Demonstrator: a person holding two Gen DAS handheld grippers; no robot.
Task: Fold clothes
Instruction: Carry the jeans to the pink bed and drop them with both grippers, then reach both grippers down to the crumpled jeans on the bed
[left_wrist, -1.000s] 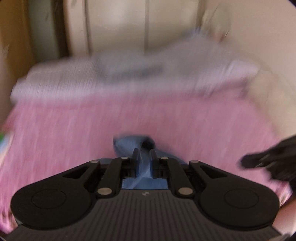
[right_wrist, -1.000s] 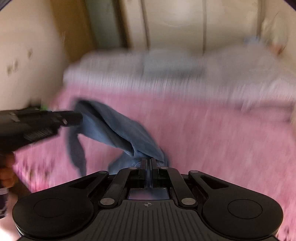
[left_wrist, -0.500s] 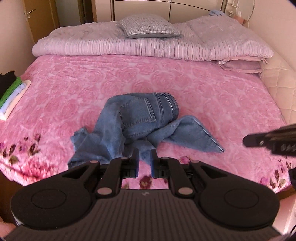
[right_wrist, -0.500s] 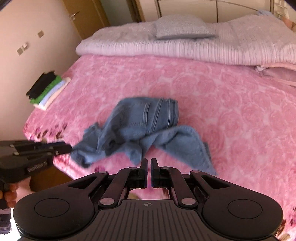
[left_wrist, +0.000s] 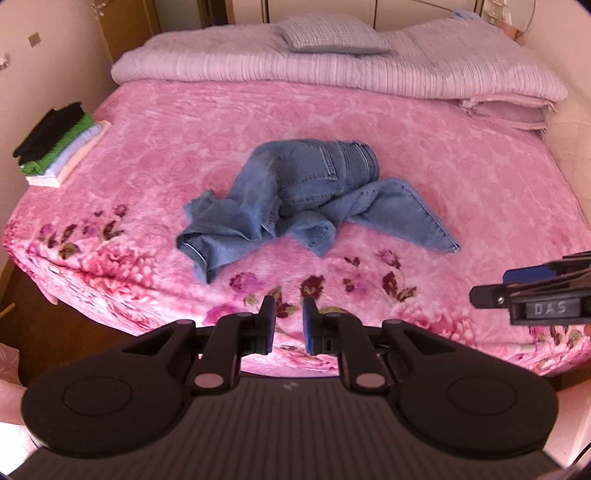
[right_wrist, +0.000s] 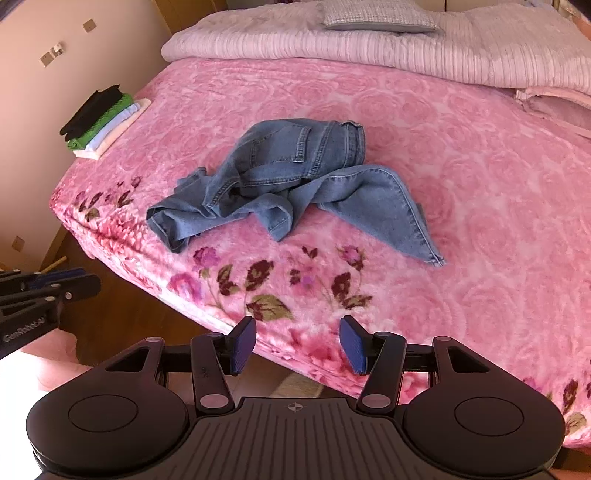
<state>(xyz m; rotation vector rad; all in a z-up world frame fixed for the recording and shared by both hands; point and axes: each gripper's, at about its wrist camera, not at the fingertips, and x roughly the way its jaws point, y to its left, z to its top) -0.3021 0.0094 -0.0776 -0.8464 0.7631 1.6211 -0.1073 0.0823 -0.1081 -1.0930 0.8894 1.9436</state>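
Lying crumpled mid-bed (left_wrist: 480, 177), jeans (left_wrist: 306, 195) well beyond both grippers, left gripper (left_wrist: 289, 325) a narrow gap, opening, empty, right gripper (right_wrist: 297, 345) wide apart, opening, empty, both over bed's near edge

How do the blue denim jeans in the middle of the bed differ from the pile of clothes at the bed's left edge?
The blue denim jeans lie crumpled, legs splayed and twisted; the pile of clothes is neatly folded and stacked flat. The jeans are one blue garment; the pile holds several layers: black, green, pale blue, cream. The jeans spread wide mid-bed; the pile sits compact at the edge. Both rest on the pink floral blanket, untouched by either gripper.
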